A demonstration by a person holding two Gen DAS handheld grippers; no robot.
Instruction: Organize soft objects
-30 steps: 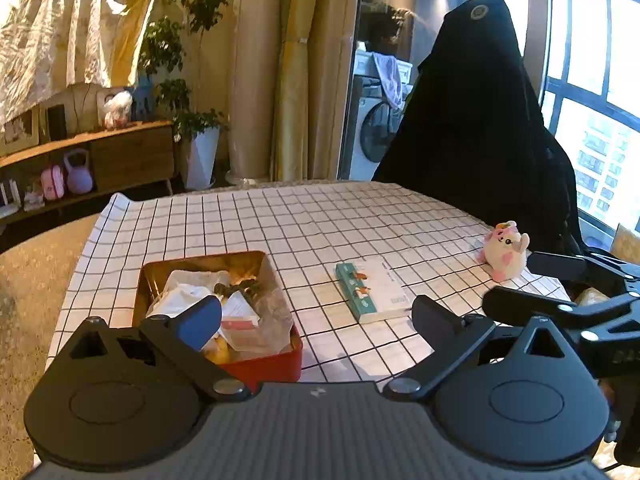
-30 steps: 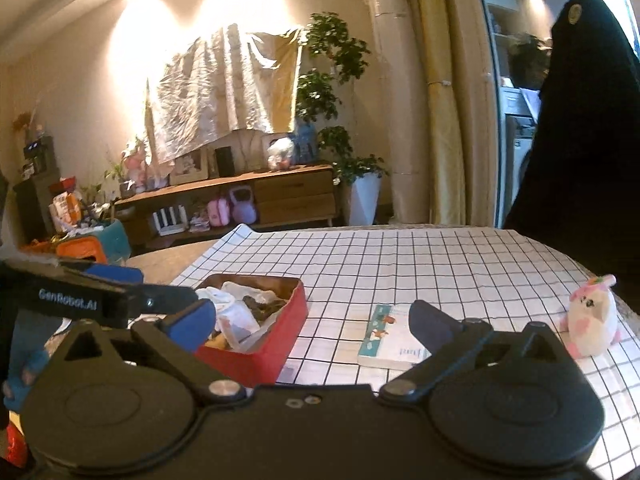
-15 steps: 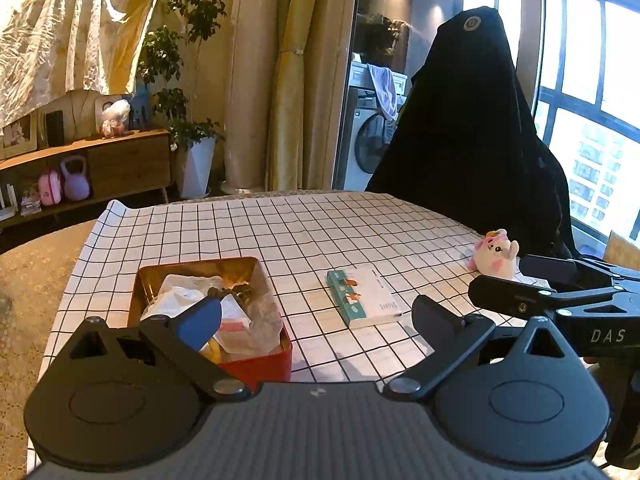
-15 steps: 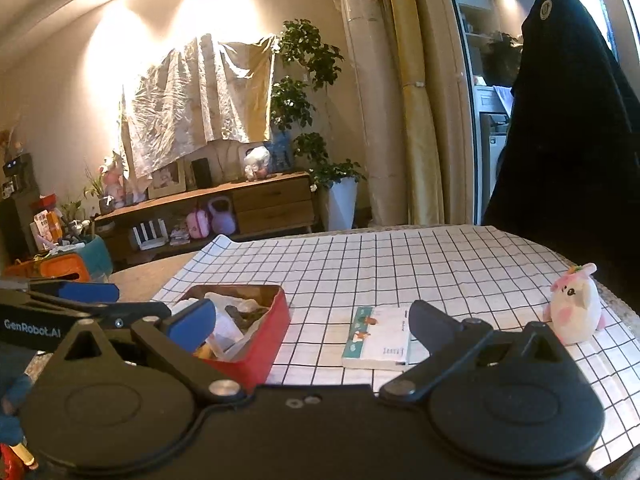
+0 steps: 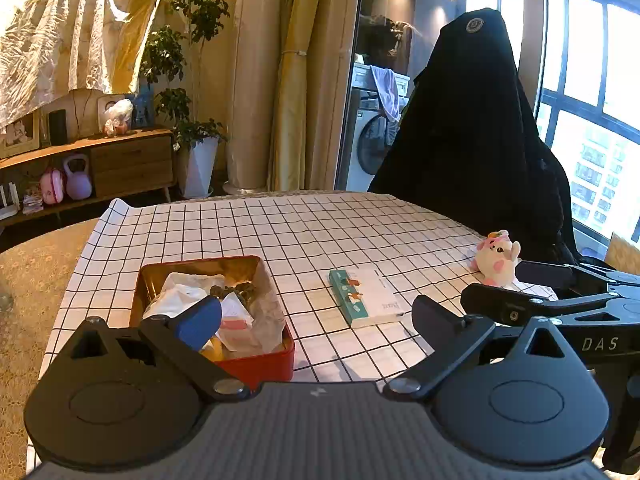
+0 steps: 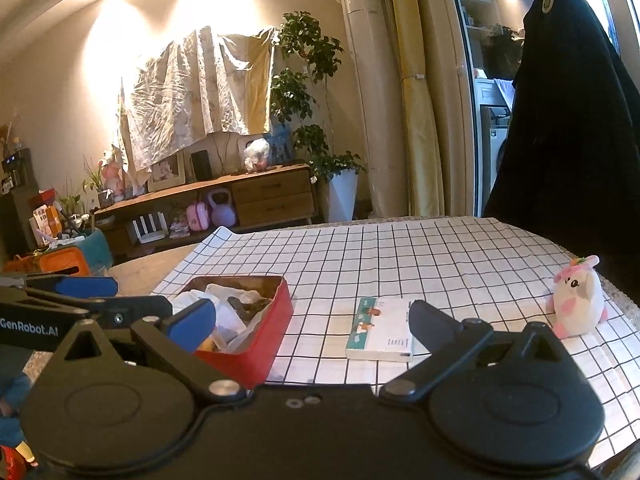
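**Plush toy waits at the right edge**

From the left: the red tin (image 5: 224,364), the tissue pack (image 5: 366,298), then the plush toy (image 5: 496,258) on the worktop (image 5: 320,224). It looks light and squashy; take its round body. Both grippers, left gripper (image 5: 316,320) and right gripper (image 6: 312,322), have their fingers spread, empty.

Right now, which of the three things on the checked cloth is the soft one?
The small white and pink plush toy at the cloth's right edge. The red tin and the book are both hard, boxy shapes.
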